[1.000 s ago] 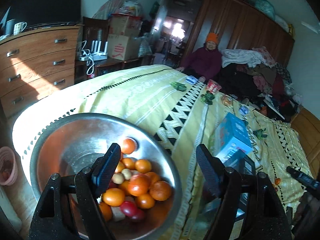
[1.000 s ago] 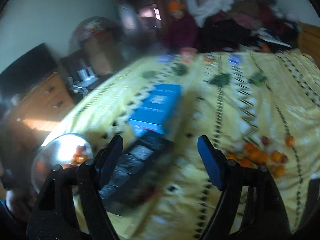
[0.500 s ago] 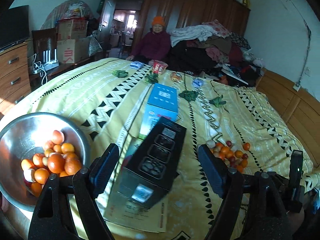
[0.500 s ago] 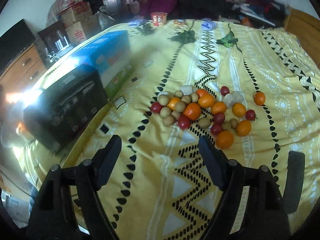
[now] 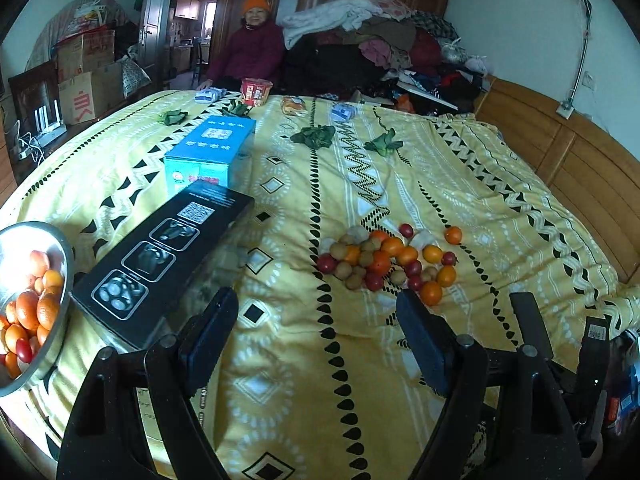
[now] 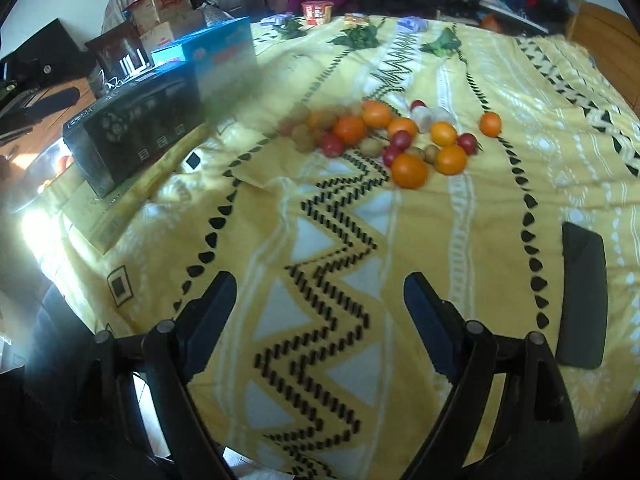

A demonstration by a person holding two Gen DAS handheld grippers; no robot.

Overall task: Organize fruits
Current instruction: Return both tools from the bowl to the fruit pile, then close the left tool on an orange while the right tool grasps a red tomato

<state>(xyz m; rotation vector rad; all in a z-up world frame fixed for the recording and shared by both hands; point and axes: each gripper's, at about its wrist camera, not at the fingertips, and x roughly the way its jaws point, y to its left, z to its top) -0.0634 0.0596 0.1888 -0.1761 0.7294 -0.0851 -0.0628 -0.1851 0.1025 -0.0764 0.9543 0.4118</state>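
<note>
A pile of small fruits (image 5: 390, 260), oranges, red ones and brown ones, lies on the yellow patterned bedspread (image 5: 304, 360); it also shows in the right wrist view (image 6: 392, 136). A steel bowl (image 5: 60, 280) with several oranges and red fruits sits at the far left edge. My left gripper (image 5: 318, 340) is open and empty, above the bedspread, short of the pile. My right gripper (image 6: 320, 316) is open and empty, also short of the pile.
A black box (image 5: 160, 260) lies between bowl and pile, a blue box (image 5: 212, 152) behind it. Green leaves (image 5: 314, 136) and small packets lie farther back. A person in an orange hat (image 5: 252, 44) sits at the far side. A wooden bed frame (image 5: 568, 152) is right.
Both grippers swung right, away from the bowl and toward the fruit pile. The bowl moved to the left edge of the left view. The pile now sits closer in the right view.
</note>
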